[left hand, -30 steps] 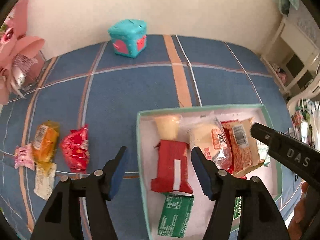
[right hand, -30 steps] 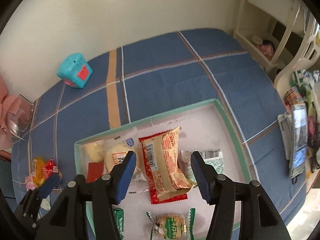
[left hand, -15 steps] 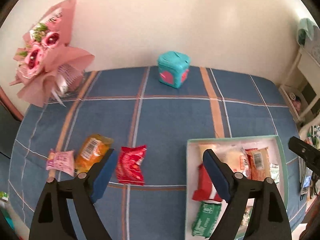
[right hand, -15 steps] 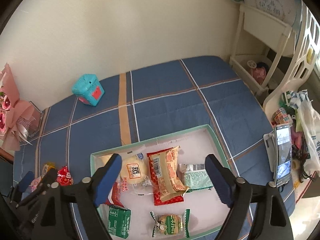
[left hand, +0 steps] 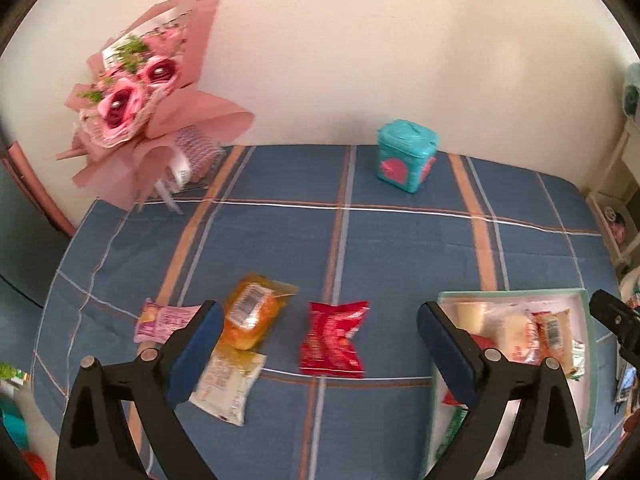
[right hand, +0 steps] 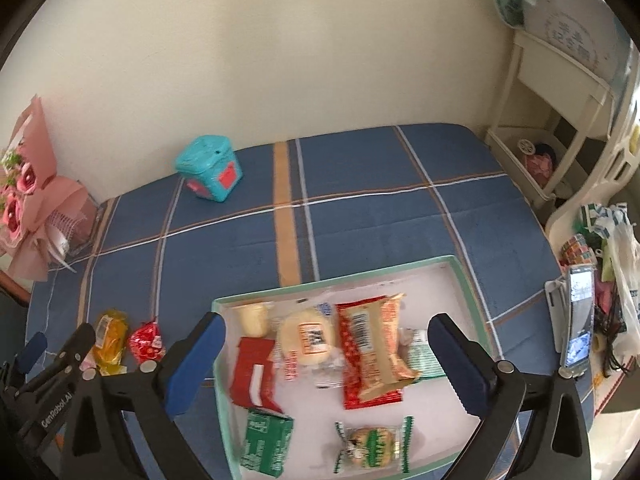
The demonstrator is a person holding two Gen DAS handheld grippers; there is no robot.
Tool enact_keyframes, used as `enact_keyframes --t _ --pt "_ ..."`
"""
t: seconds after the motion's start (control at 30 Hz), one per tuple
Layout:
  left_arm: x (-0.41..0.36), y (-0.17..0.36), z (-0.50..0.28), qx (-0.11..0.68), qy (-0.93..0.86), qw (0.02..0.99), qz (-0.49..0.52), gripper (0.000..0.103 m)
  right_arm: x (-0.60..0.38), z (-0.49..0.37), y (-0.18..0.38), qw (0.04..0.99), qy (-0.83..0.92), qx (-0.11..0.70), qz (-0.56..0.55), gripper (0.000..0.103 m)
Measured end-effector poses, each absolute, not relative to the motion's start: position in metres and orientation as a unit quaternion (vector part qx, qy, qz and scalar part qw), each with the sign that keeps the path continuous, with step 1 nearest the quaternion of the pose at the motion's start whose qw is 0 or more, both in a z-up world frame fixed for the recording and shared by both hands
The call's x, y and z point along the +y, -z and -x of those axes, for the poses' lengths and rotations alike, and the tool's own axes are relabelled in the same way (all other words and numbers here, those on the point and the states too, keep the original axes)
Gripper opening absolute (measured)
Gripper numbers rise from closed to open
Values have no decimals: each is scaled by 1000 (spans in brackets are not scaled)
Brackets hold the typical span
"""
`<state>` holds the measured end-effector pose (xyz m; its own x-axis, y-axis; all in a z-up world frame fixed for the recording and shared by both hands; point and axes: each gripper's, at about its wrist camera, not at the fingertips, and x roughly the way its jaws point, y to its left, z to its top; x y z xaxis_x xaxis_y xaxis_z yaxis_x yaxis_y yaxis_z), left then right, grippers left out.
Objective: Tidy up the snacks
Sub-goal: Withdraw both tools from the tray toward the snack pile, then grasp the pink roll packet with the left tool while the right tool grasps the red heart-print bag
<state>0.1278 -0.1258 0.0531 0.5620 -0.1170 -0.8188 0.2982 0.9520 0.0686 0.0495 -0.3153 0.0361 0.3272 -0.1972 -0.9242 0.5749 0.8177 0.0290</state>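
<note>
A green-rimmed white tray on the blue plaid cloth holds several snack packets, among them a long red-and-tan packet and a red box. My right gripper hangs above the tray, its jaws opening wide with nothing pressed between them. In the left wrist view my left gripper hovers over loose snacks left of the tray, jaws opening and empty: a red packet, an orange packet, a pink packet and a white packet.
A teal cube box stands at the far side of the table near the wall. A pink bouquet leans at the back left. A phone on a stand and a white shelf are off the table's right edge.
Both grippers opened wide and rose. The left gripper swung left from over the tray to above the loose snacks; the bouquet came into its view.
</note>
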Motion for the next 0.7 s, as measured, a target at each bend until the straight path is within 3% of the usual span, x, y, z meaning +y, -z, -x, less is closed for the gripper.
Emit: enact_keyframes --t 0.7 --pt "20 -52 -170 473 4 878 -69 97 -180 -114 -21 810 142 552 -139 103"
